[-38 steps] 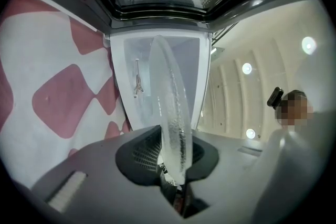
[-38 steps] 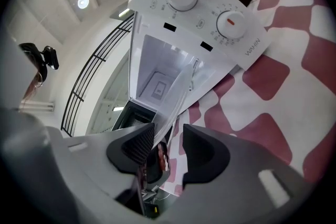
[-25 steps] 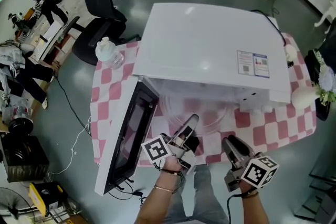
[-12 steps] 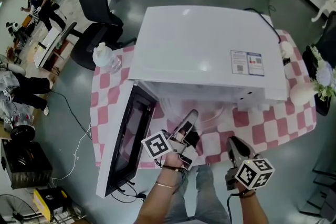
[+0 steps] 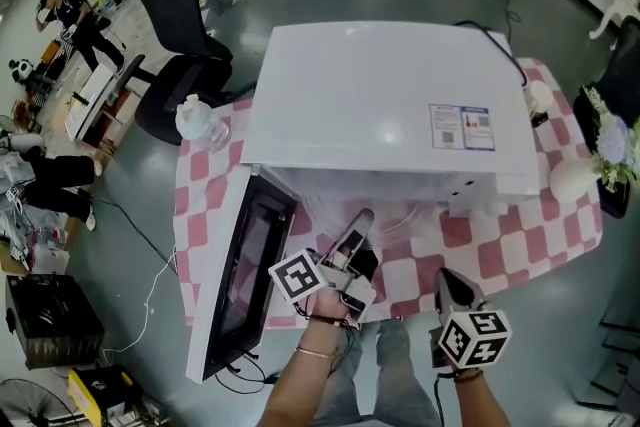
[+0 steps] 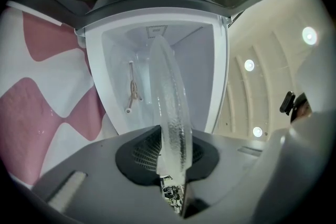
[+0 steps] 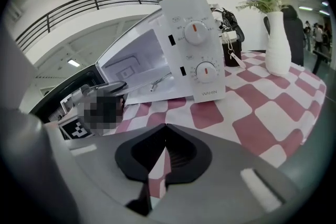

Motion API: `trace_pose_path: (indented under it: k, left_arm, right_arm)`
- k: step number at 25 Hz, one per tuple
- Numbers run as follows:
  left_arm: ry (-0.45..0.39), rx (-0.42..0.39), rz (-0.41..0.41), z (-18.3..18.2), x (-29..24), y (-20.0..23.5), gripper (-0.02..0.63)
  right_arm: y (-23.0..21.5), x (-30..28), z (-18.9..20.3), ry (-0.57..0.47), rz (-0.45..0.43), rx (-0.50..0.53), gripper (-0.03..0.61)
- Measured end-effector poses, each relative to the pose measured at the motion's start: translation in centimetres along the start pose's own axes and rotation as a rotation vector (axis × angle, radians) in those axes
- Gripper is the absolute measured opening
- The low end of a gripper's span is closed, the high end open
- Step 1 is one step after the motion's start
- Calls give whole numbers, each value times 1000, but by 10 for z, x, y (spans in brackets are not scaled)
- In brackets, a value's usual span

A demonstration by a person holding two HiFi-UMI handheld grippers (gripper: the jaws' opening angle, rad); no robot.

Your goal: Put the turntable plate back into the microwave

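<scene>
The tabletop point(image 5: 520, 235), covered in a pink-and-white checked cloth, is lying beneath both grippers. The white microwave point(image 5: 390, 105) is standing on it just ahead of them. Its door point(image 5: 240, 275) is hanging wide open to the left of the left gripper point(image 5: 360, 220). The turntable plate point(image 6: 170, 107), made of clear glass, is projecting forward from the left gripper, which is clamping the plate's near rim between its jaws. The rest of the plate is extending into the mouth of the open cavity ahead. The right gripper point(image 5: 447, 280) is hovering to the right of the left one, nearer the person, and tilting down toward the cloth. Its jaws have just been closing and are meeting with nothing between them. A white vase point(image 7: 276, 42) of flowers is standing ahead and to the right of the right gripper.
</scene>
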State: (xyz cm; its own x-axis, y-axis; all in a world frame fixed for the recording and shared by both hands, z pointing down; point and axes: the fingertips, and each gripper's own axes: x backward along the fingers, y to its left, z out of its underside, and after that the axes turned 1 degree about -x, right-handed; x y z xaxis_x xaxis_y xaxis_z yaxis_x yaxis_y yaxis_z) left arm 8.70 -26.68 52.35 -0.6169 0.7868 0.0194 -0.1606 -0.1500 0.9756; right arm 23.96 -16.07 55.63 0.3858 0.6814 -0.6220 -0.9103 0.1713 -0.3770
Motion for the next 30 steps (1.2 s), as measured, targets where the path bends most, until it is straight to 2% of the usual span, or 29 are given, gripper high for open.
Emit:
trace_pose_path:
  k: [8,20,30]
  left_arm:
    - [1,-20,-20,-12,-12,5,43]
    - [-20,34,-37,-25,-36,14,44]
    - [-10,30,-78,-32,-49,22,44]
  right_arm:
    - [-1,-6,-2,3,21,35,9]
    - [-4,-13,-2,19,23,51,9]
    - [-11,-18,-5,31,34,49,9]
